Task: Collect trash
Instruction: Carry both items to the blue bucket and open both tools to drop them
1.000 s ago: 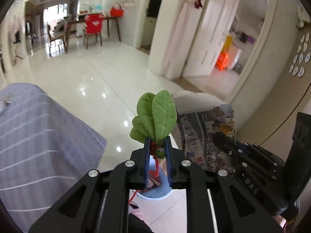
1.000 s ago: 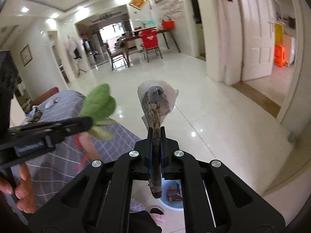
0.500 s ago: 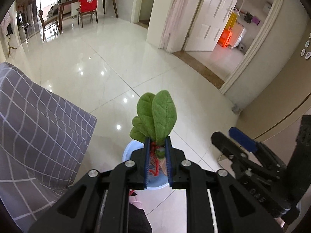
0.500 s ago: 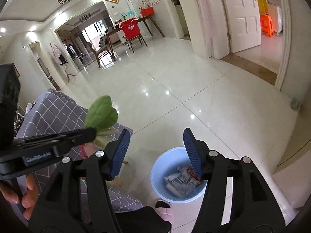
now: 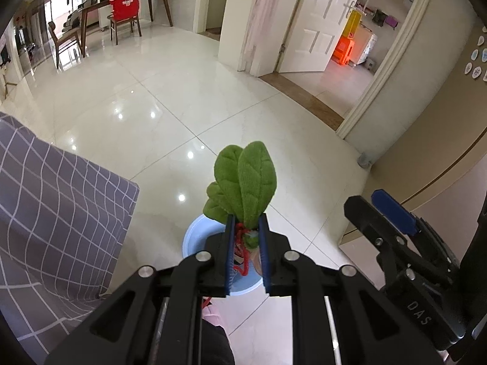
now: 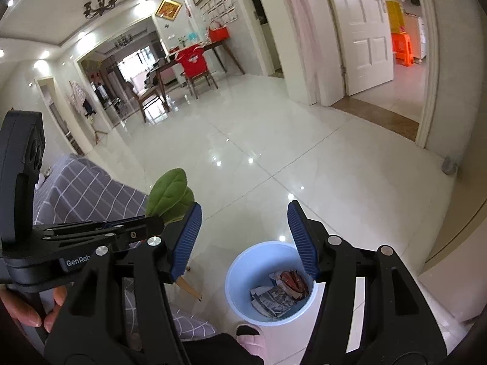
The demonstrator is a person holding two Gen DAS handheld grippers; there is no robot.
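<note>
My left gripper (image 5: 246, 222) is shut on a plush green leafy toy (image 5: 243, 179) with red yarn at its base, held above a light blue bin (image 5: 194, 237) on the floor. In the right wrist view the bin (image 6: 240, 276) holds crumpled newspaper (image 6: 269, 299) and a reddish wrapper (image 6: 292, 281). My right gripper (image 6: 243, 237) is open and empty, above the bin. The left gripper and the toy's leaves (image 6: 169, 193) show at the left of that view. The right gripper's blue pads (image 5: 392, 210) show at the right of the left wrist view.
A table with a grey checked cloth (image 5: 45, 200) stands to the left of the bin. Glossy white tile floor (image 5: 182, 97) stretches ahead. A dining table and red-covered chair (image 5: 124, 9) stand far back. An open white door (image 5: 313, 24) is at the right.
The right gripper opened and let go of the crumpled newspaper, which now lies in the bin. The left gripper, still holding the toy, tilted down over the bin.
</note>
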